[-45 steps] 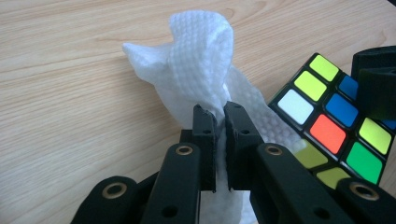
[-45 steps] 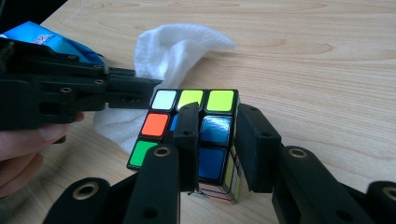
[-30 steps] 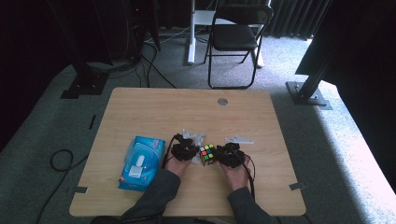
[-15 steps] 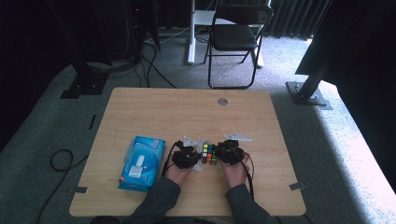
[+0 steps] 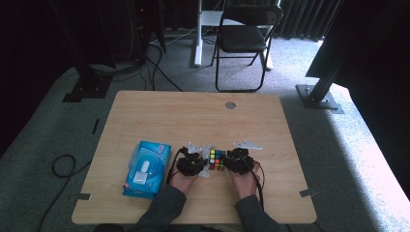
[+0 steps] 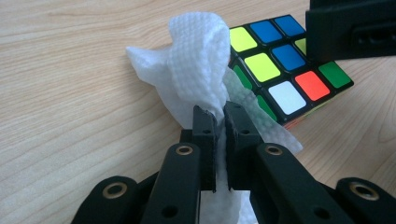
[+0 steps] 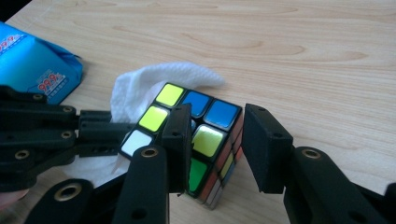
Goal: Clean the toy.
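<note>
My bench (image 5: pixel 159 116) broad and bare toward twelve o'clock, blue tissue pack (image 5: pixel 145 168) at nine o'clock of my hands, puzzle cube (image 5: pixel 217 159) near the six o'clock edge, right claw (image 7: pixel 212 140) just been opening, jaws straddling the cube, left claw (image 6: pixel 219 123) clamped on white wipe (image 6: pixel 196 60) touching the cube.

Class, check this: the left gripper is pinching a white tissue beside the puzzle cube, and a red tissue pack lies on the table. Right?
Not quite. The tissue pack is blue, as the high view shows. The left gripper does pinch the white tissue beside the puzzle cube.
</note>
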Motion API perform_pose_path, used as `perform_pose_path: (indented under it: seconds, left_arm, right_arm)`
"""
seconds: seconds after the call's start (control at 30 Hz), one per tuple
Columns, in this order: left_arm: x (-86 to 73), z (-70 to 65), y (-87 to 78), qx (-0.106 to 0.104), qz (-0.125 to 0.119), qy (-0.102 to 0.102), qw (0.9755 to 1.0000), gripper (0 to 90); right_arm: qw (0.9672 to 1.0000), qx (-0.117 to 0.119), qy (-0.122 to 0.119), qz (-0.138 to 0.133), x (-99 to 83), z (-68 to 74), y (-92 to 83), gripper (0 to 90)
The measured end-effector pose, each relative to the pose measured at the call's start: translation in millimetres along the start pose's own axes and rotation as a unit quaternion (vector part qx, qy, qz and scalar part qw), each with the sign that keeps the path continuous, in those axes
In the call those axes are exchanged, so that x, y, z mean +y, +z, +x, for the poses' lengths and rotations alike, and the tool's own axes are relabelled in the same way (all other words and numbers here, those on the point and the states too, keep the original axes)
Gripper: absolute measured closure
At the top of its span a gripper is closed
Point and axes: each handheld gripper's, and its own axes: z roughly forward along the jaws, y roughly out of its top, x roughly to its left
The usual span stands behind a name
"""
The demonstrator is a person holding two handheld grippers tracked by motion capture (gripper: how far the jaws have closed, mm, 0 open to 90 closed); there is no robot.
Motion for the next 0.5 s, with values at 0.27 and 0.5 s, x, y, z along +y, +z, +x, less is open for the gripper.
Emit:
perform_pose_path:
  seconds: [0.27,0.5]
  left_arm:
    - [8.3,2.4,-7.5,-0.002,-0.02,0.0,0.9998,84.4]
    - [17.6,2.5,-10.8,-0.001,-0.031,0.003,0.9995,84.4]
  right_arm:
    - [1.0,0.006,0.001,0.004,-1.1,1.6,0.8,70.1]
    - [1.0,-0.001,-0.001,0.003,-0.5,3.1,1.0,71.4]
